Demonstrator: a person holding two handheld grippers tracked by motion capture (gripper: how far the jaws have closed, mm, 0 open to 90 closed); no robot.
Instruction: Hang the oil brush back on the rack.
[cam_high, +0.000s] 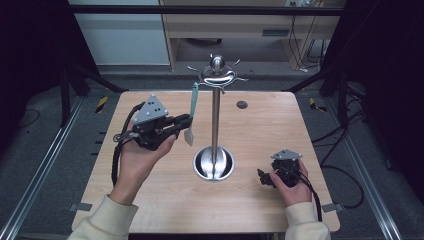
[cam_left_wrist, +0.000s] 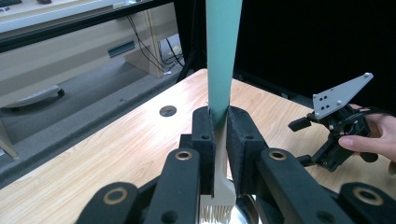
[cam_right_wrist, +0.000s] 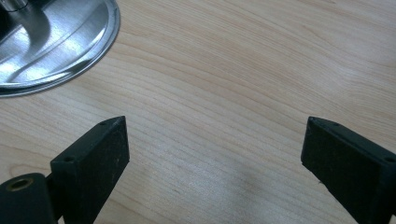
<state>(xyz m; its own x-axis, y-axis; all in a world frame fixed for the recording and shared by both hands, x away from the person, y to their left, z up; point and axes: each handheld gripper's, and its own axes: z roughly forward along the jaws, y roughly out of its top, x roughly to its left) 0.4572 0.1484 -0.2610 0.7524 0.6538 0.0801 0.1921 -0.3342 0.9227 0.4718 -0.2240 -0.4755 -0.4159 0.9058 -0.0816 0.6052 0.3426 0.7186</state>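
Two black jaws of the left gripper (cam_left_wrist: 219, 140) clamp a teal-handled brush with pale bristles (cam_high: 192, 111) near its lower end, its long axis upright, top tilted toward the hook ring of the tall steel stand (cam_high: 215, 120) just to its right. Apart, near the stand's base, the right gripper (cam_right_wrist: 212, 154) rests wide open and empty on the pale wooden counter (cam_high: 150, 200), dark room beyond.

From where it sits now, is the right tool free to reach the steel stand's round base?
Probably yes. The right tool, jaws open, rests on the wooden table beside the round steel stand base, with bare wood between them and nothing in the way.
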